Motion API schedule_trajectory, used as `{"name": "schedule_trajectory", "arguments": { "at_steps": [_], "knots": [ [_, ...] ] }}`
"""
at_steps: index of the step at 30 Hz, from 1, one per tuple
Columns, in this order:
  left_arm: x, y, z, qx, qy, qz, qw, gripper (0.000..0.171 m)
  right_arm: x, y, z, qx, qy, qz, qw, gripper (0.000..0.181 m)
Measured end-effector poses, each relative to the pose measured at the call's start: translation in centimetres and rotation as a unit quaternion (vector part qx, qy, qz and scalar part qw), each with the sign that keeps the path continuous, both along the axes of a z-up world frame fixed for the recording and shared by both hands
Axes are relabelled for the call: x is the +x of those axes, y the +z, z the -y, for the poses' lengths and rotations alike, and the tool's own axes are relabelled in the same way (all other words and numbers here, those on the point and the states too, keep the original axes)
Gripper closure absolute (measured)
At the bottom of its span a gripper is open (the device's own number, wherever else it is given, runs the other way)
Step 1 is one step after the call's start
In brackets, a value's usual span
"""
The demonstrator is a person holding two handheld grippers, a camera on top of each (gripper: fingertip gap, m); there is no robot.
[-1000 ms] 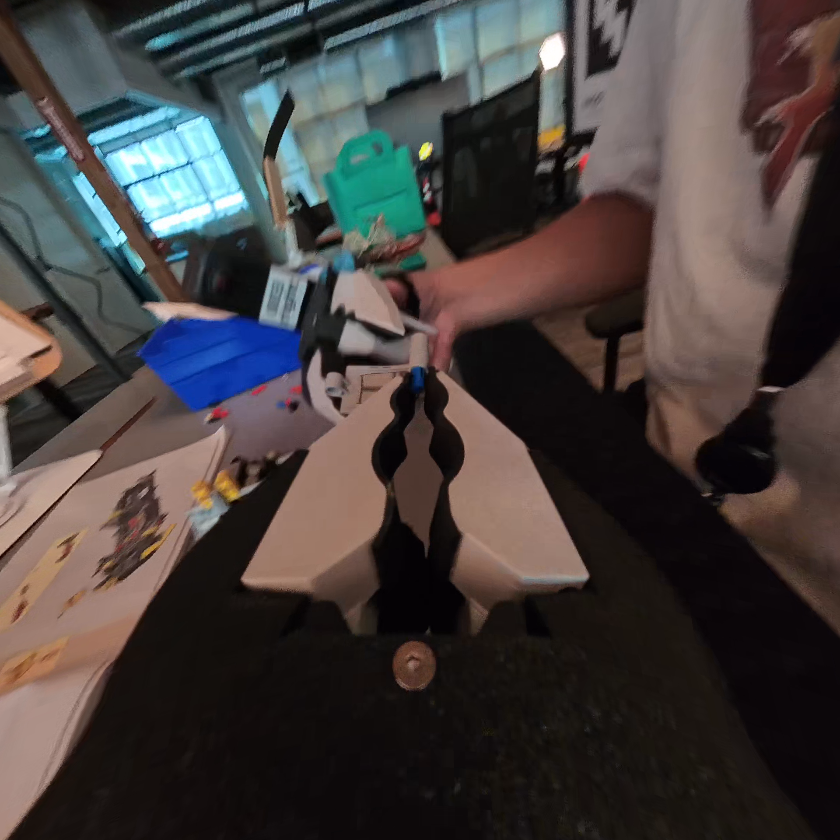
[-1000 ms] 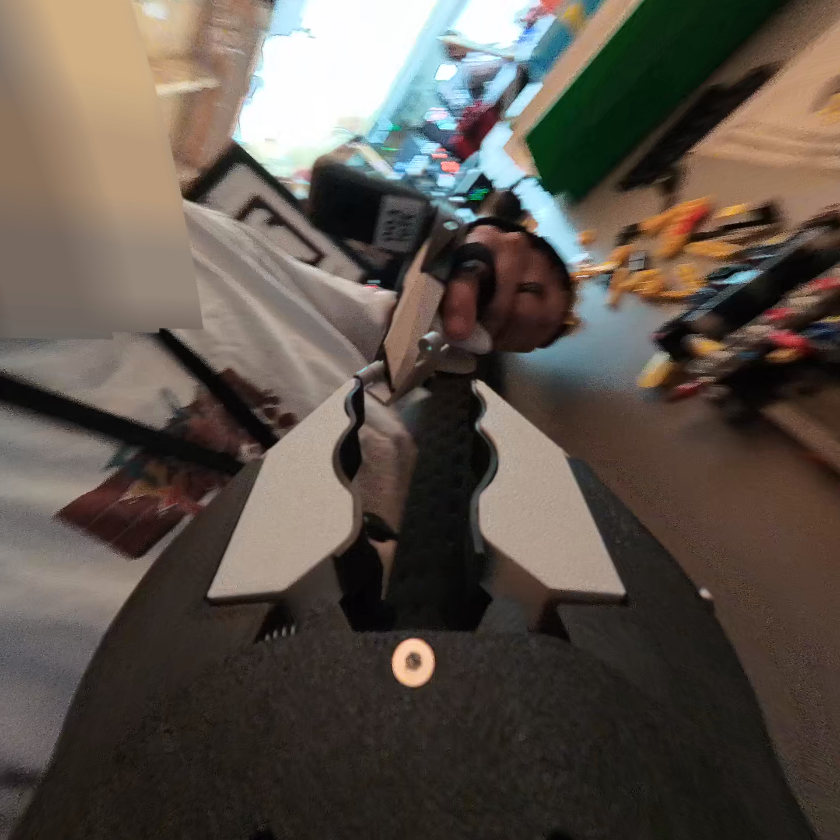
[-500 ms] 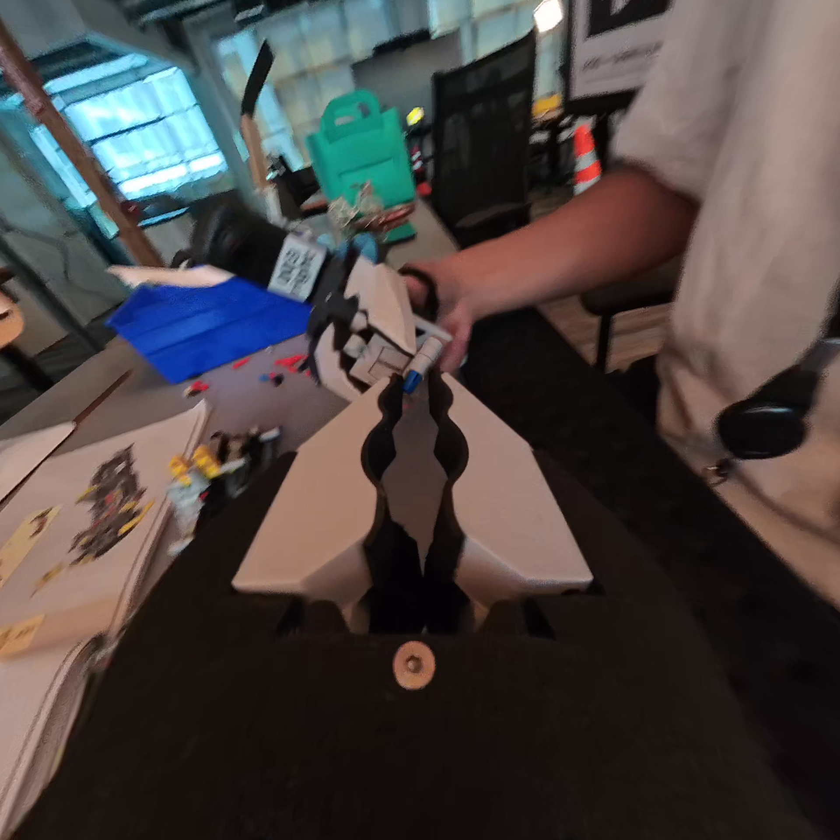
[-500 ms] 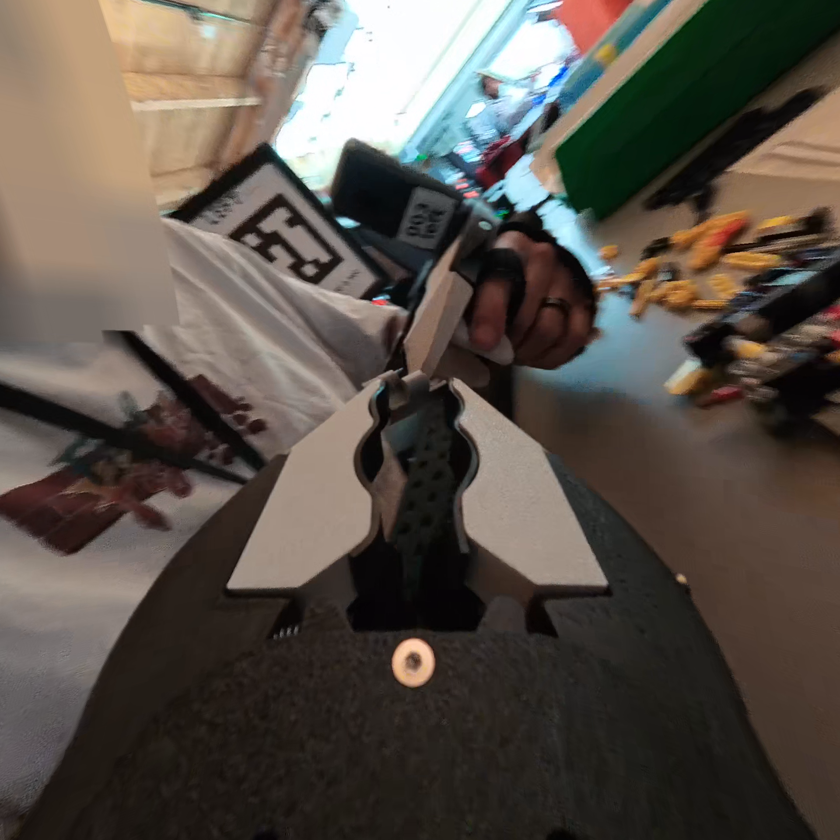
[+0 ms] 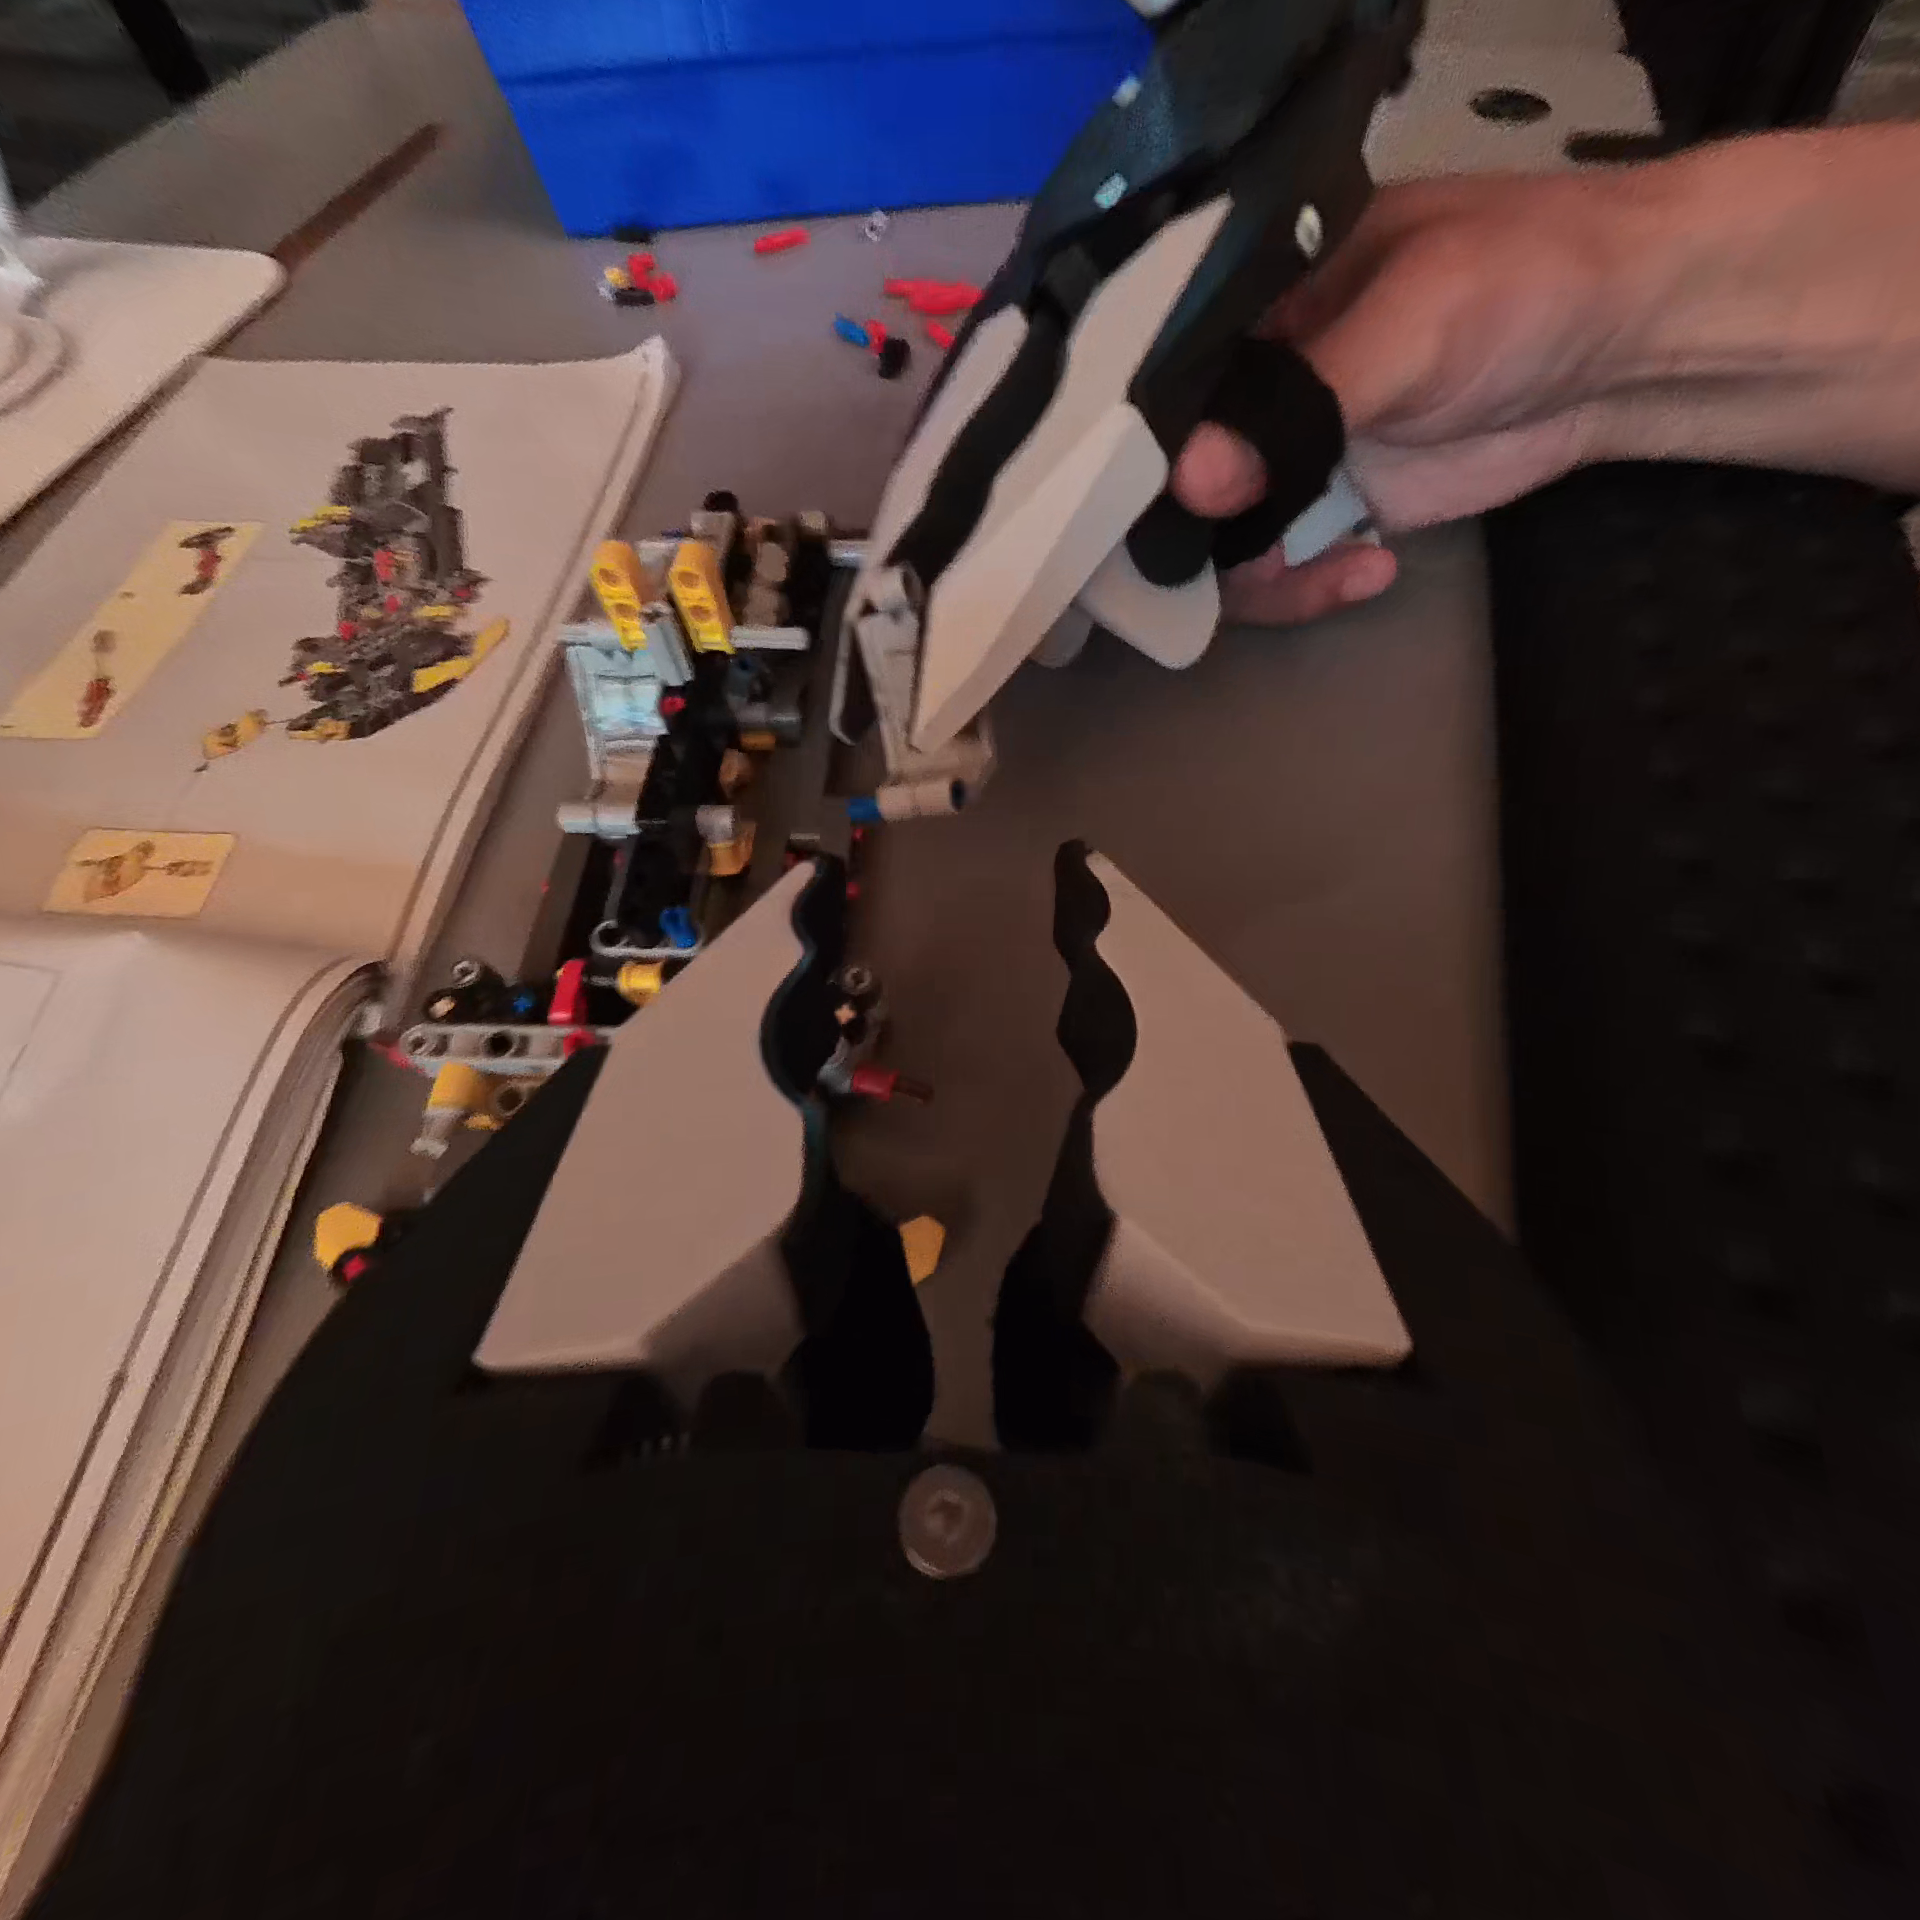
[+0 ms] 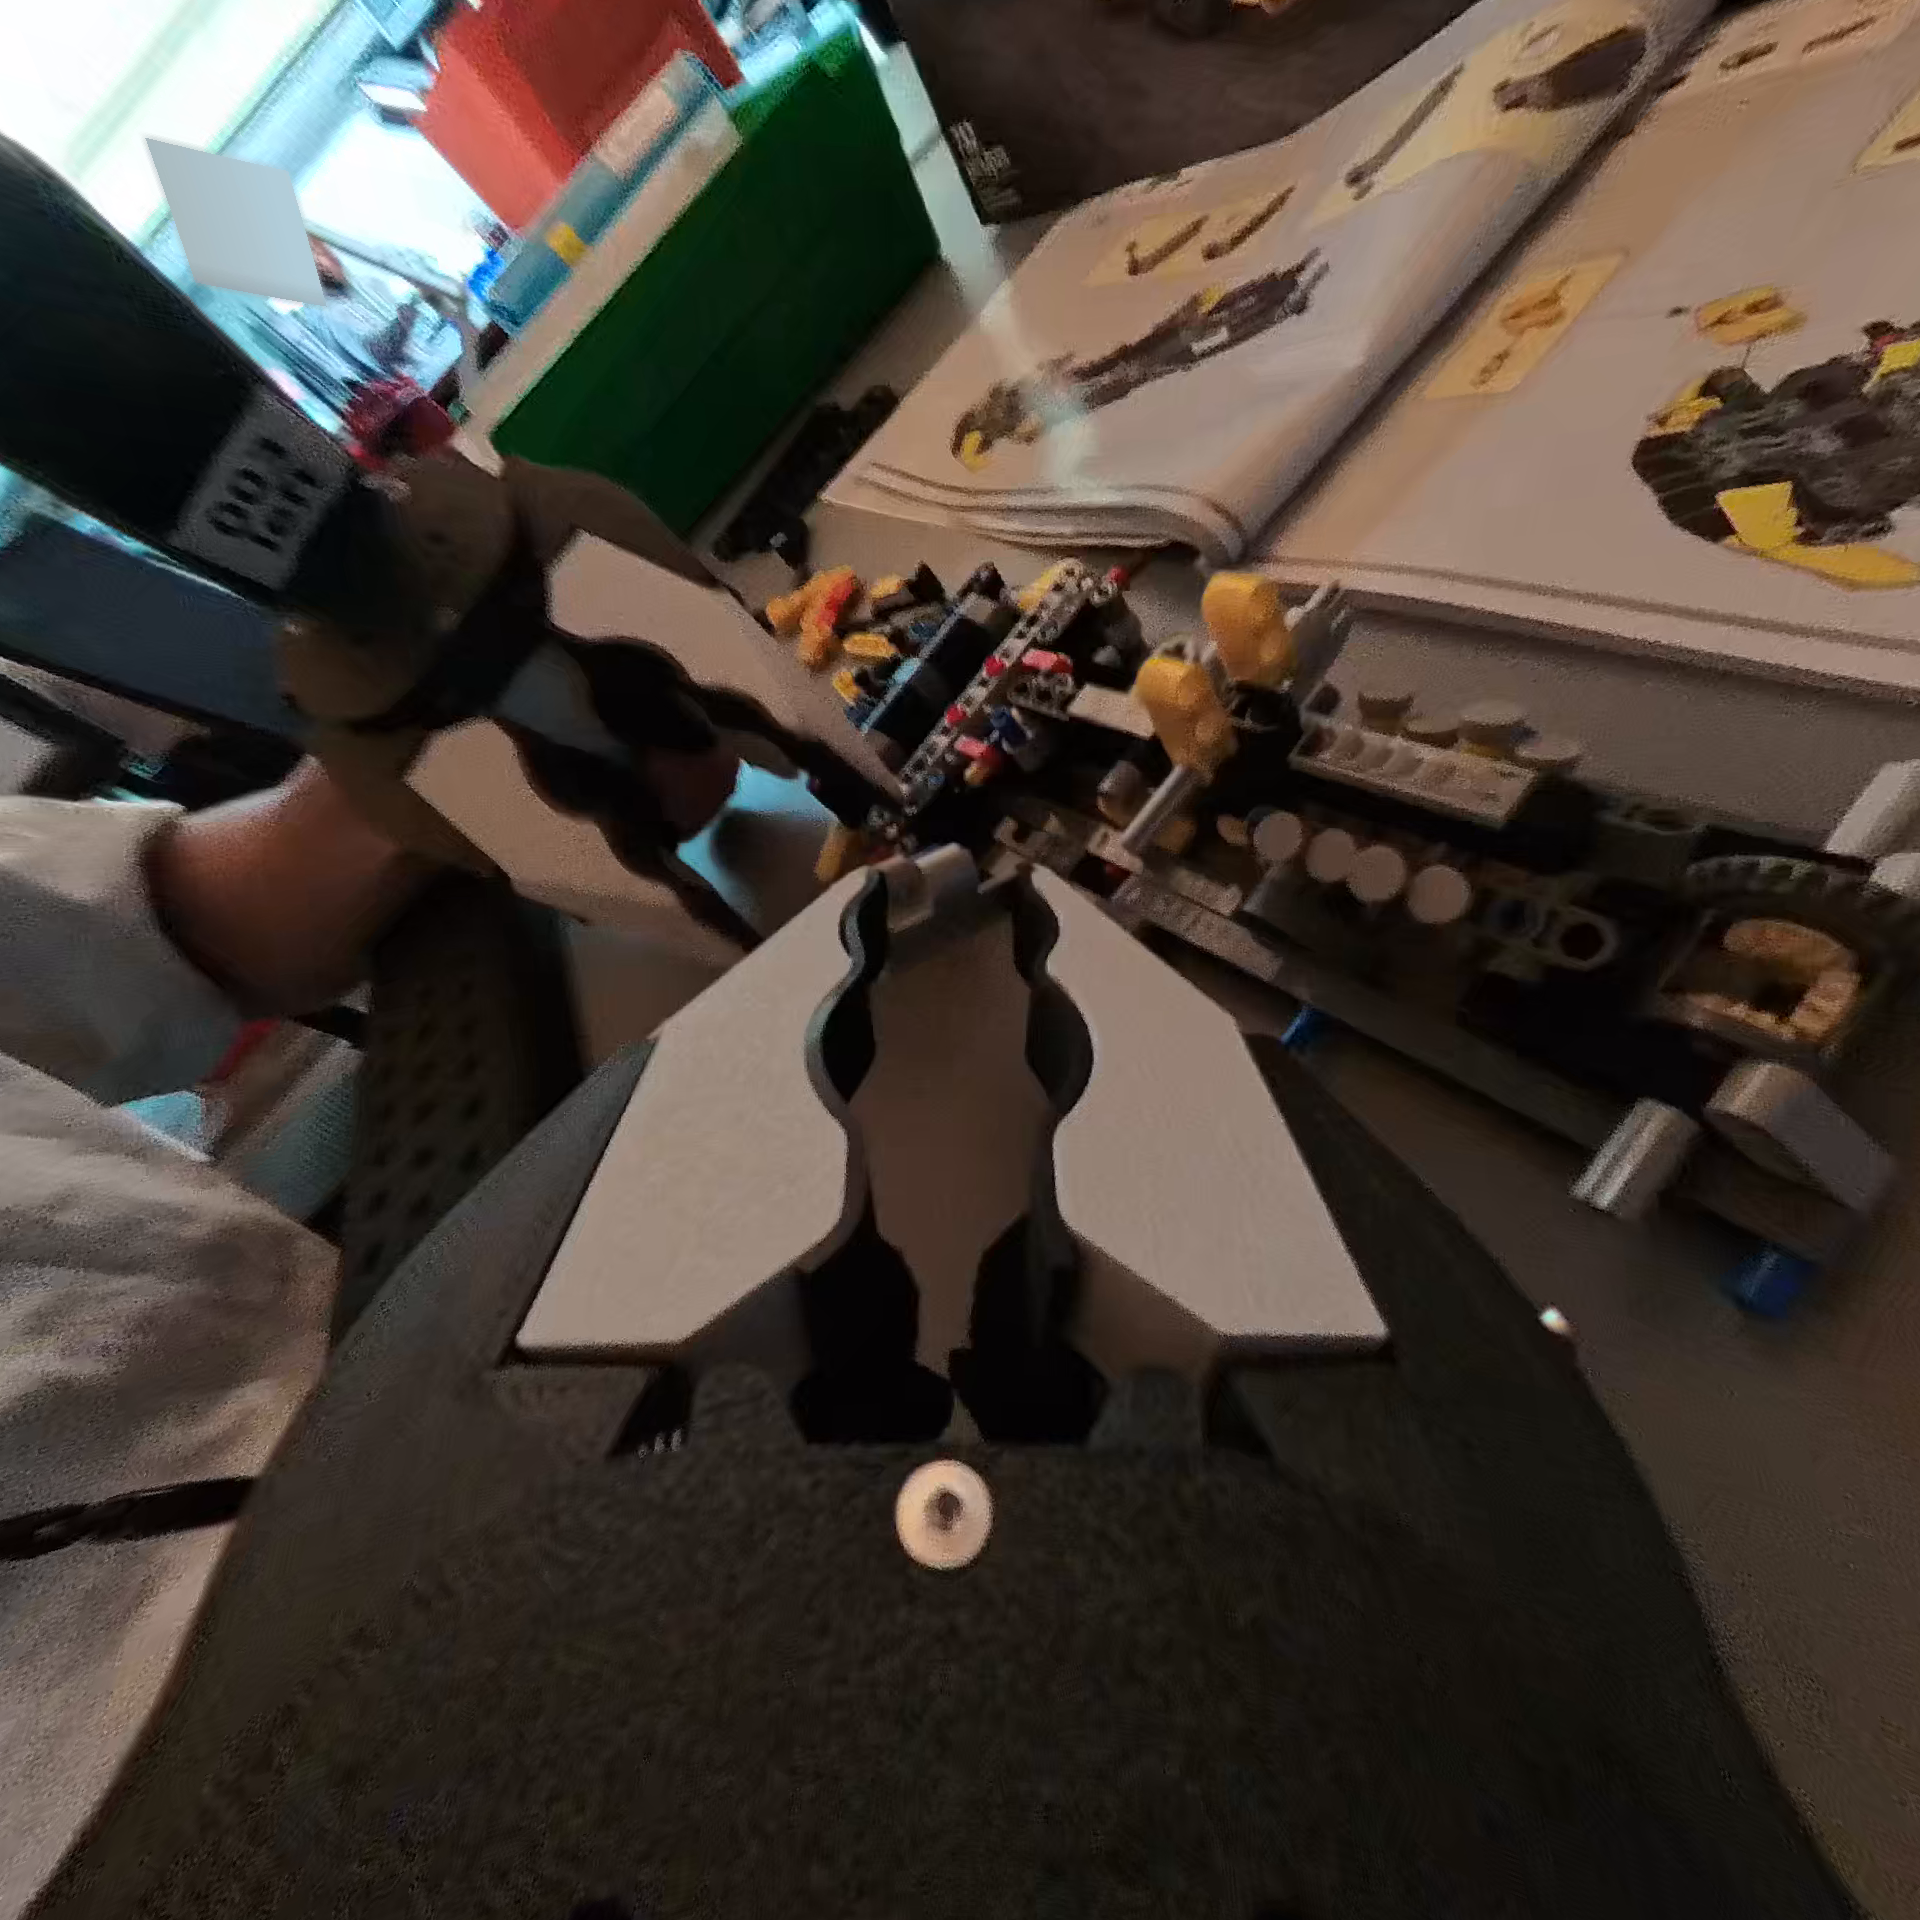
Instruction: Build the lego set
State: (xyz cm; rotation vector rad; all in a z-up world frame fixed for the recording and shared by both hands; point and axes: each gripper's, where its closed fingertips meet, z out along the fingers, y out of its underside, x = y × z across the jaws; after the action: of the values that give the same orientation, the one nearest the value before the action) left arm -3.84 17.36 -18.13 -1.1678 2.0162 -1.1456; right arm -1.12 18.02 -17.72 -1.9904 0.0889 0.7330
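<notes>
My right gripper (image 6: 948, 885) is shut on a small grey lego piece (image 6: 935, 875) and holds it at the near end of the long black, grey and yellow lego build (image 6: 1257, 800) on the table. In the left wrist view the right gripper (image 5: 902, 665) comes in from the upper right in a person's hand (image 5: 1455, 353), with the grey piece and its blue pin (image 5: 920, 795) in its tips beside the build (image 5: 686, 748). My left gripper (image 5: 945, 868) is open and empty just above the build's near end. It also shows in the right wrist view (image 6: 800, 852).
An open instruction book (image 5: 312, 644) lies left of the build; it also shows in the right wrist view (image 6: 1351, 312). A blue bin (image 5: 790, 104) stands at the back with loose red and blue pins (image 5: 914, 301) before it. A green bin (image 6: 727, 291) stands beyond. My left and right fingertips are right by each other.
The left gripper was shut on the grey piece up in the air; the right gripper closed on it, the left opened, and both came down to the build on the table.
</notes>
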Motion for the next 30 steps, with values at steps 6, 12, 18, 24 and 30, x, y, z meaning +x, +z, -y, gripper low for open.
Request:
{"name": "schedule_trajectory", "arguments": {
  "at_steps": [6, 12, 18, 24, 30],
  "knots": [
    [0.5, 0.3, 1.1, -0.05, -0.061, -0.025, 0.997, 0.147, -1.4, 1.0, 0.4, 0.04, 0.071, 0.027, 0.996, 0.158],
    [1.4, -0.1, 0.9, -0.021, -0.056, -0.03, 0.998, 0.149, -1.1, 1.1, 0.1, 0.045, 0.061, 0.025, 0.997, 0.158],
    [2.1, -1.8, -1.3, 0.132, -0.02, -0.049, 0.99, 0.149, 1.0, -0.9, -0.1, -0.027, -0.04, 0.036, 0.998, 0.157],
    [2.7, -2.3, -0.3, 0.141, -0.042, -0.065, 0.987, 0.149, 1.3, -2.1, 0.2, -0.074, -0.104, 0.023, 0.992, 0.173],
    [2.9, -1.5, -0.6, 0.147, -0.028, -0.034, 0.988, 0.141, 1.9, -2.5, -0.3, -0.103, -0.114, -0.001, 0.988, 0.175]
  ]
}}
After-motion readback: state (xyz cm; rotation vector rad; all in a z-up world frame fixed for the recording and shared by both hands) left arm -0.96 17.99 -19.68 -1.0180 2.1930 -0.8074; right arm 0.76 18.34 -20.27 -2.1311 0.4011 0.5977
